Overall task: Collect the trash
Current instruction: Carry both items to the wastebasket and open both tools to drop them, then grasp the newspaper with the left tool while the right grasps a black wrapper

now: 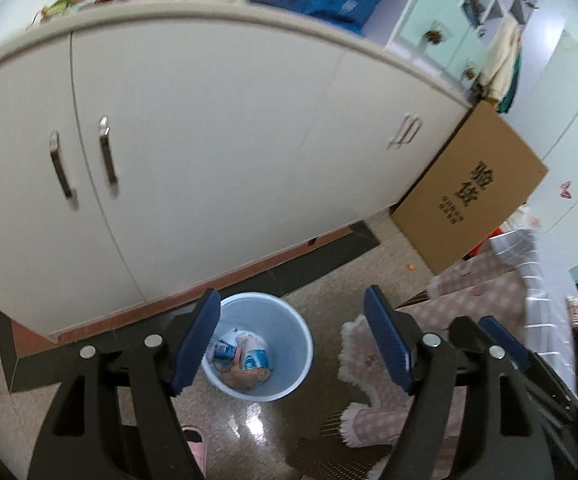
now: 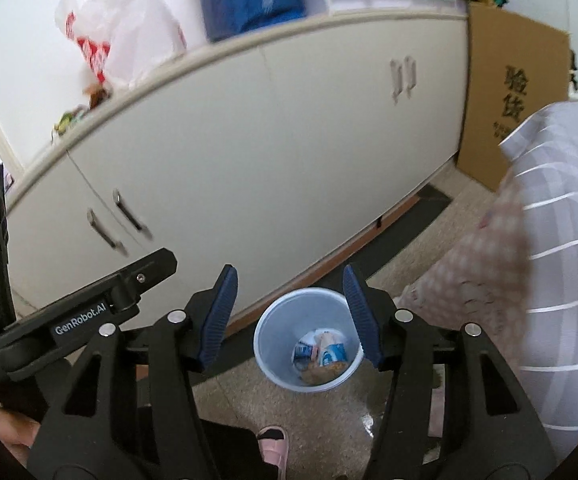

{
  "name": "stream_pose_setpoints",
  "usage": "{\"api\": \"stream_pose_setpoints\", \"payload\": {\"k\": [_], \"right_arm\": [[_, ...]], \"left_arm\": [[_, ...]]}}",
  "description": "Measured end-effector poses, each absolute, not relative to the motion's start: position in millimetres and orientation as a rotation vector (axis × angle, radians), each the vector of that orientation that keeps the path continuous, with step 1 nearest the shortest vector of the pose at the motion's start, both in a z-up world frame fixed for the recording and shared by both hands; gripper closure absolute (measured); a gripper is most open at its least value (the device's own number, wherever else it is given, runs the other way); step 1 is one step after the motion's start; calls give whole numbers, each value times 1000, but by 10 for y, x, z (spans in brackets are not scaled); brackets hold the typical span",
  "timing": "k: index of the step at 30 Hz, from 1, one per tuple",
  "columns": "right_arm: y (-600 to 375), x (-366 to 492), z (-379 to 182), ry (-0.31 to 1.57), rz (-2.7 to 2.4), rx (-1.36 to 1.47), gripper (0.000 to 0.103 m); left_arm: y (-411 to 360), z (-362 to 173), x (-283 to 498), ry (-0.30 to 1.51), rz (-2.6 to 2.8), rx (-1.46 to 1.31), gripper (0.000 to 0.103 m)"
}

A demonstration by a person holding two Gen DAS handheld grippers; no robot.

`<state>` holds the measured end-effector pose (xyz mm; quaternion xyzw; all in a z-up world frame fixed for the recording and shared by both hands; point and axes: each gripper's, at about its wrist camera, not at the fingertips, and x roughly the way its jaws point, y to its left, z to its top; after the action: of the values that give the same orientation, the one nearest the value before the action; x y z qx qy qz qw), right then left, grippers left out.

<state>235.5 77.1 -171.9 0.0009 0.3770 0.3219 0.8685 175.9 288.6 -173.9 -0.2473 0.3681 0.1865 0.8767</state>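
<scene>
Below and between the fingers of the right gripper point(image 2: 291, 316), a pale blue bin point(image 2: 270, 344) stands on the speckled floor point(image 2: 329, 436), with wrappers point(image 2: 323, 354) lying in its bottom. The right jaws stand apart with nothing between them. The left gripper point(image 1: 293, 344) is spread wide and empty too, the bin point(image 1: 301, 344) just inside its left finger. Beyond both sets of fingertips rises a white cabinet point(image 2: 249, 152).

Both hand-held grippers point(image 1: 293, 344) point(image 2: 289, 316) agape, empty

Bright, motion-blurred, fisheye-warped edges
</scene>
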Motion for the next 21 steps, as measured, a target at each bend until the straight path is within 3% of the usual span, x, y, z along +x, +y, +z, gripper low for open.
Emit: {"api": "stream_pose_setpoints", "payload": {"k": [11, 21], "right_arm": [[-599, 2161, -1052, 631, 476, 98, 44], [-2331, 1987, -1015, 560, 155, 200, 36]], "left_arm": [[1644, -1119, 1998, 708, 108, -443, 30], [60, -1078, 2477, 779, -201, -362, 30]]}}
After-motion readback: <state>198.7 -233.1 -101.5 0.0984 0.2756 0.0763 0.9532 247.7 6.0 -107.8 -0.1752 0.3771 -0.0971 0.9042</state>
